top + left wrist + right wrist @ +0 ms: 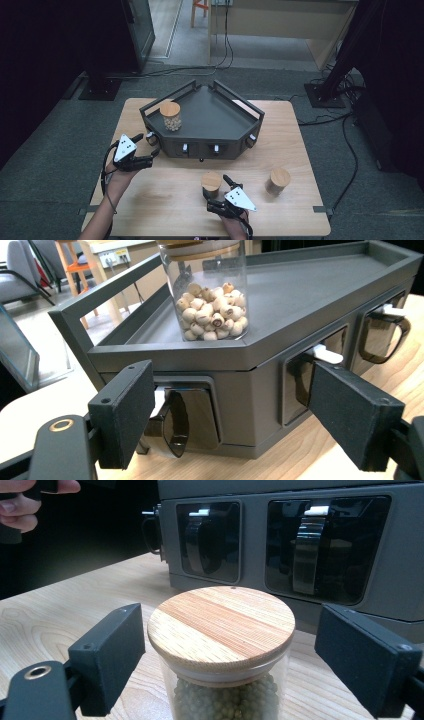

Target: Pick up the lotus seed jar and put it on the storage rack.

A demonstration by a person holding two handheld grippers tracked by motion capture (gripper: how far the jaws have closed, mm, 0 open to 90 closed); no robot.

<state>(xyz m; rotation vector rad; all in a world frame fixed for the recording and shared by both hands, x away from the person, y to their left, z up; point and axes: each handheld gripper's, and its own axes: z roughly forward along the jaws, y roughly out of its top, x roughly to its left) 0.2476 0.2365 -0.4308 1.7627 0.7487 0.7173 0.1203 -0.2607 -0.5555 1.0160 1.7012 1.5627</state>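
- Right gripper (220, 192) sat with jaws spread wide either side of green-bead jar (225, 680), pads clear of the glass.
- Jar stood on table (165, 200), just in front of dark rack (210, 120); wooden lid (221, 626) on, no writing legible.
- Left gripper (148, 148) was spread too, gripping nothing, at rack's front-left corner.
- Pale-bead jar (210, 295) stood on rack top.
- Third jar (277, 181) on table, right side; no labels readable.

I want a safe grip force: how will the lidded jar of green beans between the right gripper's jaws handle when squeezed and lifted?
The jar looks like clear glass, so probably stiff, smooth and breakable. It seems filled nearly to the wooden lid, so likely heavy for its size. The right gripper is open around it; gripping the lid might pull it off.
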